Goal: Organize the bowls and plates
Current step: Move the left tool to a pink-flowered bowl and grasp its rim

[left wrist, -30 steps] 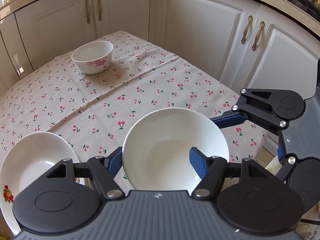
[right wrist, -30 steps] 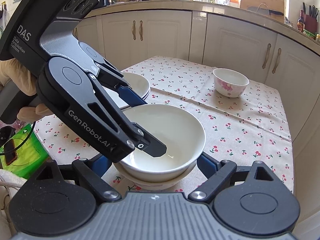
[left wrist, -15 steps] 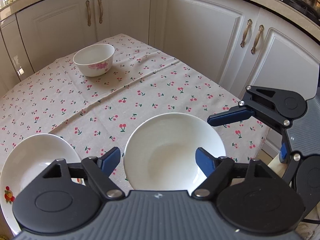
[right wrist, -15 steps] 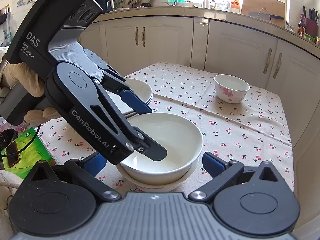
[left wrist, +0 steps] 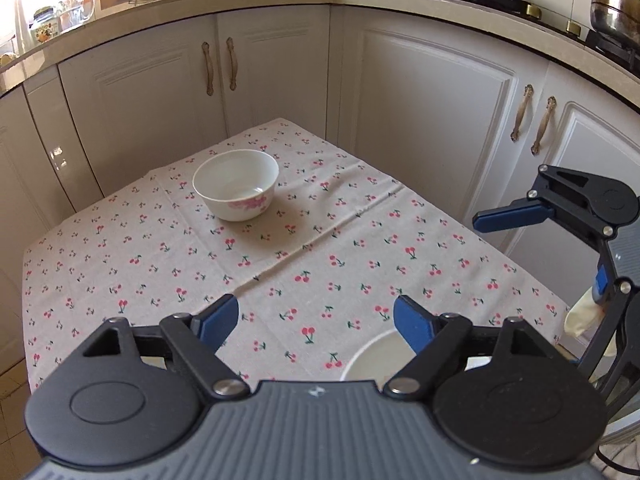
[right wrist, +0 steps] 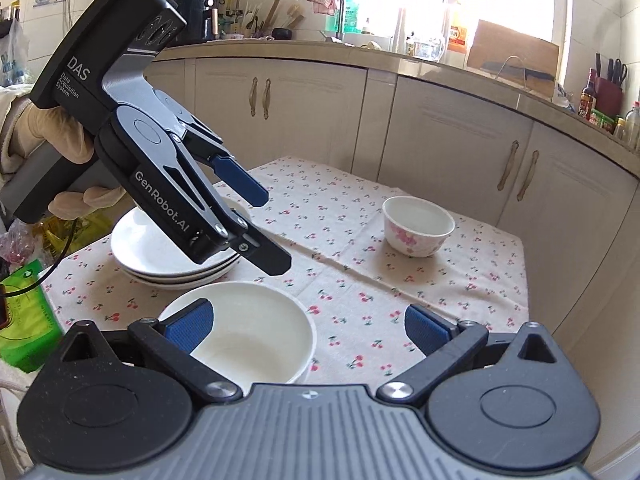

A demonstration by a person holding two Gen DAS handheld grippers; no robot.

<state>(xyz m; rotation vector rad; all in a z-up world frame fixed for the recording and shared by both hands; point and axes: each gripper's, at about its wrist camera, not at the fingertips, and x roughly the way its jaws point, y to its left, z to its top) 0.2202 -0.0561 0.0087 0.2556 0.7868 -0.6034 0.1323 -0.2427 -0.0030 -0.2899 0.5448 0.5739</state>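
Both tongs, left (right wrist: 272, 232) opening and right (right wrist: 306, 330) spread, are gripping nothing above the upright bowl stack (right wrist: 256, 336) sitting by the worktop (right wrist: 460, 300) edge.

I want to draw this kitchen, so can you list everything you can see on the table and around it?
Wide bowl: one, plain white, near edge of the table, nothing gripping it.
Small bowl: one, white with pink flowers, far side of the table.
Plates: a stack, white, left of the wide bowl; exact count unclear.
Tablecloth: one, beige with red cherries, covering the table.
Cabinets: cream doors with bronze handles, behind the table.
Green packet: one, beside the table at left.
Steel pot: one, silver, on the counter.
Left gripper: black with blue pads, jaws opening, empty.
Right gripper: same colours, jaws wide open, empty.
Gloved hand: pale glove, holding the left gripper.
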